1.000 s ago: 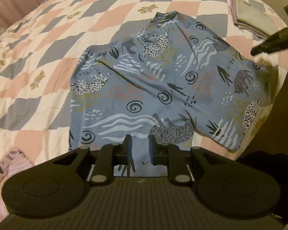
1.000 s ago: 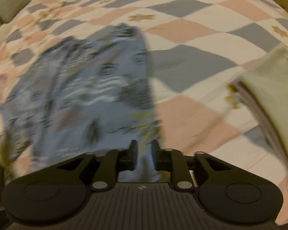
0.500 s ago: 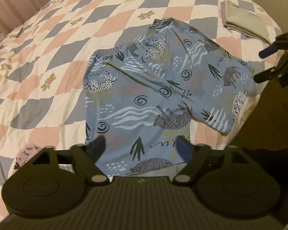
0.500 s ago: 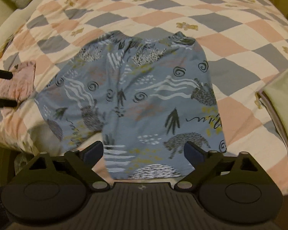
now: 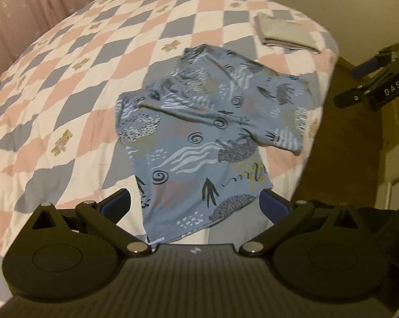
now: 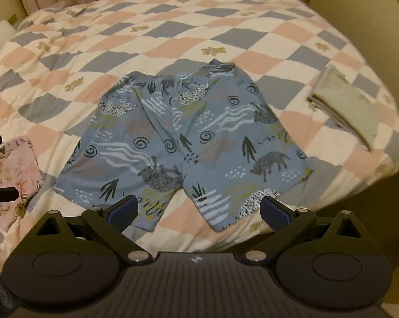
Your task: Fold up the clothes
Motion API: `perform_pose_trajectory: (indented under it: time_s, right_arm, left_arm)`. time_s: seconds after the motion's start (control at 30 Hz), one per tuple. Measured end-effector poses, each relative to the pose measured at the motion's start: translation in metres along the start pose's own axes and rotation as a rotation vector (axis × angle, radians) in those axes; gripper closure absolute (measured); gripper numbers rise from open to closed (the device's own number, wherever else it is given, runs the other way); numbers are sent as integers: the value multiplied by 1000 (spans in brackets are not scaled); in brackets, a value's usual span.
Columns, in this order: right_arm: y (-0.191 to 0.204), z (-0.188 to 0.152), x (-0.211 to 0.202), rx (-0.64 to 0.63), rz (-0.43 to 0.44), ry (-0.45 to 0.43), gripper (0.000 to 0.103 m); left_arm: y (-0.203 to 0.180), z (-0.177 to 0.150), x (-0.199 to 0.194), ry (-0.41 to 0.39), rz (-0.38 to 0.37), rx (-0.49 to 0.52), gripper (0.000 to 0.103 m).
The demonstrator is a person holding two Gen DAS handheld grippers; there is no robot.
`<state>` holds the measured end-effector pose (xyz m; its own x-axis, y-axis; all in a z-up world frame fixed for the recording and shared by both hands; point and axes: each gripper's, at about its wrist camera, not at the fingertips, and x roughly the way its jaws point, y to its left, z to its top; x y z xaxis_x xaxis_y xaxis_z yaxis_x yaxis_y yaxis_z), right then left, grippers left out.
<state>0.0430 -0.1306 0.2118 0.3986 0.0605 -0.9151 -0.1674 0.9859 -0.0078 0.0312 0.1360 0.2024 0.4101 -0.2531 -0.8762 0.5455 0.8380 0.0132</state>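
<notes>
Blue patterned shorts [image 6: 183,143] flat on the quilt [image 6: 151,37], beyond both grippers' wide-spread, empty fingers [image 6: 123,213].

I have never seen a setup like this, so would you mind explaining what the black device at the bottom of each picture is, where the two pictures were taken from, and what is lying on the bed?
There is no robot here: a person holds a two-finger gripper in each hand, and each carries a fisheye camera looking forward along its fingers. One picture comes from the left gripper, the other from the right gripper. Both stand open and hold nothing. On the checkered quilt lie blue patterned shorts, spread flat with the leg ends toward the cameras. A folded grey stack sits on their right, and a pink garment on their left. The right gripper also shows at the edge of the left camera's picture.
</notes>
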Motion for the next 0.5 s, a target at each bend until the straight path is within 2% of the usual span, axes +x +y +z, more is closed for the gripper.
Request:
perform_pose_trajectory:
  time_s: [0.07,0.27,0.5]
  right_arm:
    - [12,-3,-10,9,-27,4,2]
    - [26,-4,-17,28,-33,18,2]
    - [22,5,-11,41,-6,16,2]
  left_arm:
    - [3,-3,-3,-12,-9,24,1]
    - [11,2,-7,-62,-21,19,1]
    - [17,16,-14,-74,16,15,1]
